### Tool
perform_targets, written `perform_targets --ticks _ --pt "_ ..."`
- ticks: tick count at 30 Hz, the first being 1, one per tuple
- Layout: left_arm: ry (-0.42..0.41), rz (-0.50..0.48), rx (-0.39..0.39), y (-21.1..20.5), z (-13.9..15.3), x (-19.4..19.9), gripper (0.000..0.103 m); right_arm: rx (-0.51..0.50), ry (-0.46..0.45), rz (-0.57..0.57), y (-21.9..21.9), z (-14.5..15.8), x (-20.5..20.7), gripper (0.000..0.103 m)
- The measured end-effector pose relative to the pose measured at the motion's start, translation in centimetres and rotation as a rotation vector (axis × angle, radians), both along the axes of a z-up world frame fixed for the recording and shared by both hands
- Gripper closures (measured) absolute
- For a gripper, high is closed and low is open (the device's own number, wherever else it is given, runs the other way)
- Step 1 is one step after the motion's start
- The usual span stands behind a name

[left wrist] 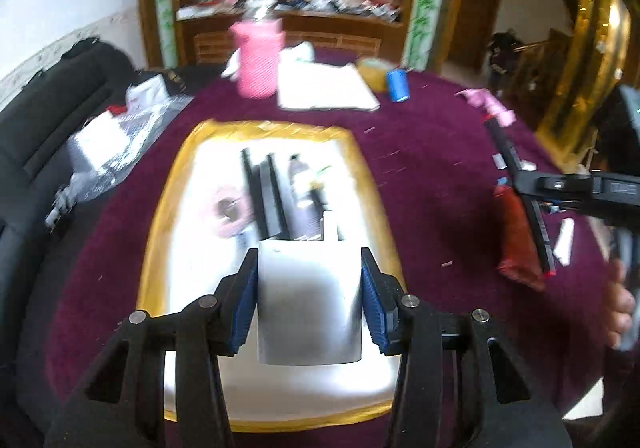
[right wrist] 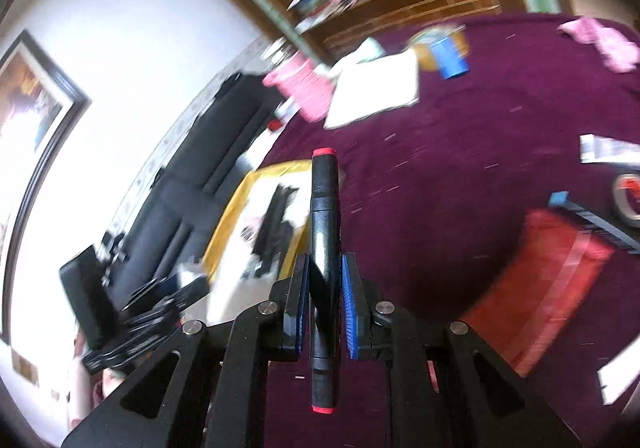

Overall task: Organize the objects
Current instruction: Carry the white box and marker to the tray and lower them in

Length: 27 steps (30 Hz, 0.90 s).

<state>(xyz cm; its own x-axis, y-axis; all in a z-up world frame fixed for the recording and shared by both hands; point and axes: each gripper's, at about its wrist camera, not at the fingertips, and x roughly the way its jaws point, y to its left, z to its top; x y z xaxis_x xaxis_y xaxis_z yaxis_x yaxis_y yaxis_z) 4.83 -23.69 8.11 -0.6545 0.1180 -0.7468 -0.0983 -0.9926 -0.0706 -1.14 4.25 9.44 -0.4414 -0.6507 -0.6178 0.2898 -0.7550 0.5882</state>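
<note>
In the left wrist view the left gripper (left wrist: 308, 292) clamps a white block (left wrist: 308, 300) between its blue pads (left wrist: 245, 312), held over the near end of a gold-rimmed tray (left wrist: 168, 208) that holds black bars (left wrist: 266, 196) and small bottles, on a purple cloth (left wrist: 432, 176). In the right wrist view the right gripper (right wrist: 325, 304) is nearly closed on a black marker (right wrist: 325, 248) with red ends, over the cloth beside the tray's (right wrist: 228, 224) edge; a red packet (right wrist: 548, 276) lies to the right.

A white block (left wrist: 308, 300) sat clamped over the near end of a gold-rimmed white tray (left wrist: 168, 208). Dark sticks (left wrist: 266, 196) lay toward the tray's 12 o'clock. A black red-tipped marker (right wrist: 324, 248) pointed at 12 o'clock.
</note>
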Motion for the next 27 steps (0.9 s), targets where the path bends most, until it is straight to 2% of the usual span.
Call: perform_targets --ticks 7,11,17,20,27 --pt "-0.136 0.058 -0.01 -3.5 -4.1 -3.0 0.058 0.067 -0.063 0.117 -8.3 -1.6 -1.2 0.089" --pt "-0.206 0.071 -0.025 -4.4 -5.7 -4.9 0.058 0.128 -0.116 0.166 -12.3 -3.7 -2.0 0.089" --pt "-0.198 0.092 -0.077 -4.6 -5.6 -5.9 0.058 0.177 -0.18 0.206 -16.0 -6.5 -2.1 0.089" --pt "-0.192 0.098 -0.051 -4.9 -5.4 -5.9 0.058 0.213 -0.18 0.207 -17.1 -6.9 -2.3 0.089" --pt "-0.158 0.116 0.092 -7.2 -3.5 -4.2 0.057 0.327 -0.14 0.201 -19.1 -7.2 -2.1 0.089"
